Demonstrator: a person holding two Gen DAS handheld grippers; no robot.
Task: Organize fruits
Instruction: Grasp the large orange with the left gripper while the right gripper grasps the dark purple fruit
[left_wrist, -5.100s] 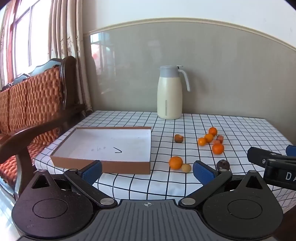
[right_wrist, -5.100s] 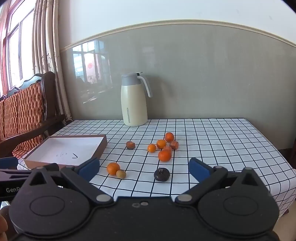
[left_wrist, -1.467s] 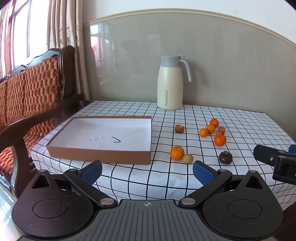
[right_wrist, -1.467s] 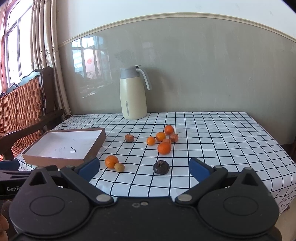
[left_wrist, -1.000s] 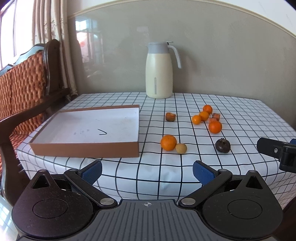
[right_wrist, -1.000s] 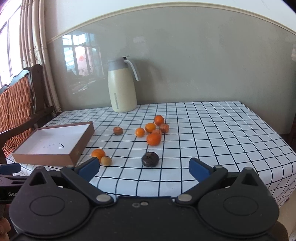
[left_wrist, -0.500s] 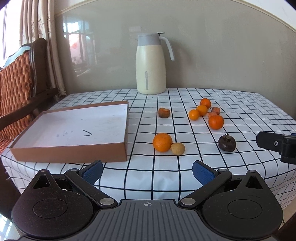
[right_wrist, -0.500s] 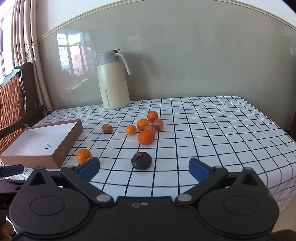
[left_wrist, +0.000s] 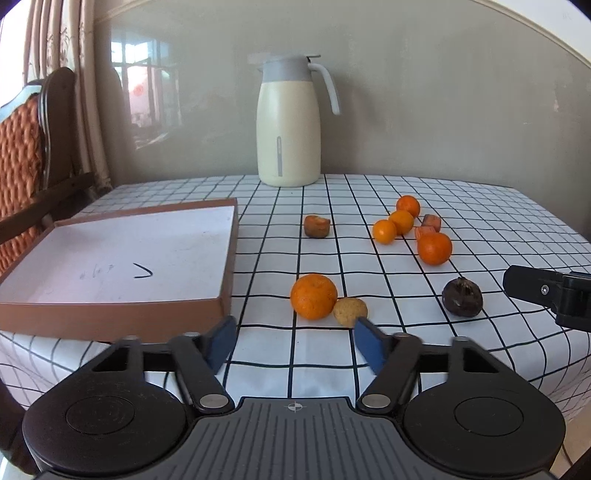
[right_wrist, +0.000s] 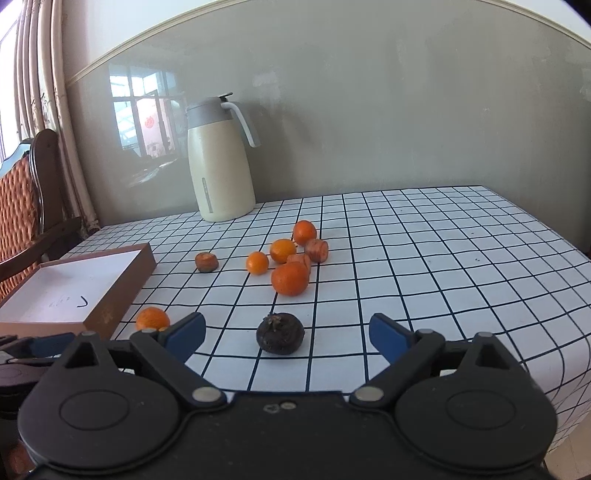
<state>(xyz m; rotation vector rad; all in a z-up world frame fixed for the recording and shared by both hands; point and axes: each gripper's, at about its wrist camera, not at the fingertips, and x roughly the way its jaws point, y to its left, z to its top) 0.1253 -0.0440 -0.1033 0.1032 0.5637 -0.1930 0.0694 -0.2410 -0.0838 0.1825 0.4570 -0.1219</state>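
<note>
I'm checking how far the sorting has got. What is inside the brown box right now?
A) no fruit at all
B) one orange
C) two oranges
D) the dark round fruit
A: the brown box shows only its bare white floor with a pen mark, while every orange and the dark fruit lie on the tablecloth.

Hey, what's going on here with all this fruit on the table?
A person is working two tools toward fruit scattered on a checked tablecloth. The left hand-held gripper has just been closing, with nothing between its pads yet, and faces the near orange and small tan fruit. The right hand-held gripper has narrowed slightly but stays open, lined up on the dark fruit. The cardboard box holds no fruit.
</note>
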